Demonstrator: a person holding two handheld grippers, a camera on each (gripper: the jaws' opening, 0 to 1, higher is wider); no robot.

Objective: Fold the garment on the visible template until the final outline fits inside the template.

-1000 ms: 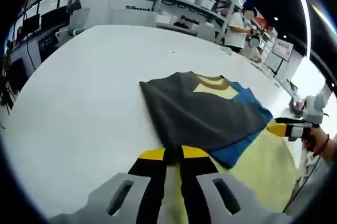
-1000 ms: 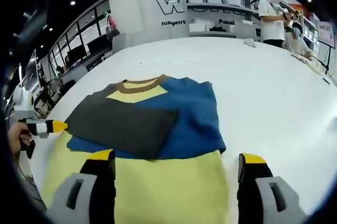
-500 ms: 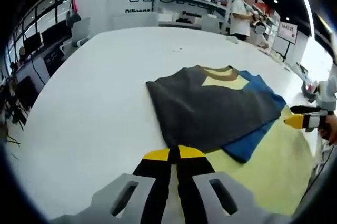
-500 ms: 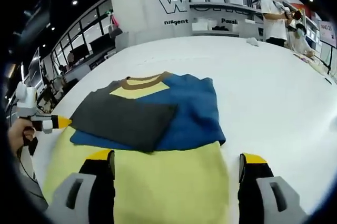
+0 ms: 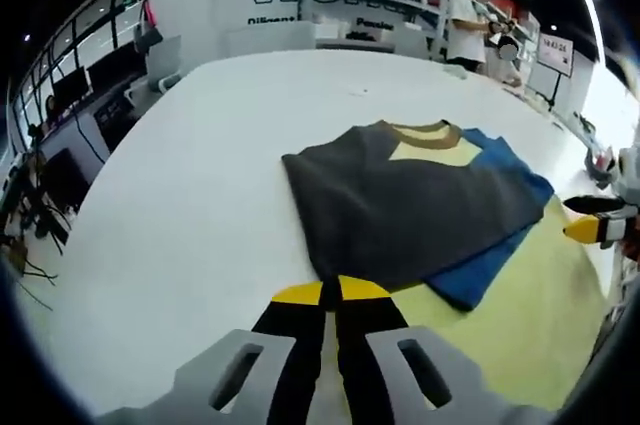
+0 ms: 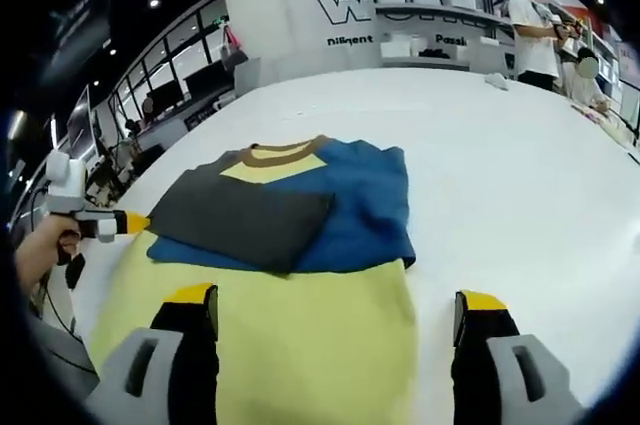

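Here one garment (image 6: 300, 215) is lying partly folded on a white table (image 5: 180, 175), its grey panel lapping over the blue part, its yellow lower half spreading toward both cameras. The template cannot be made out. The left gripper (image 5: 330, 290) is holding its jaws pressed together, with the garment's near edge right at the tips; whether cloth is pinched between them cannot be told. The right gripper (image 6: 335, 305) is spreading its jaws wide above the yellow cloth. Two people (image 6: 540, 25) are standing by shelves (image 6: 430, 5) carrying several white bins.
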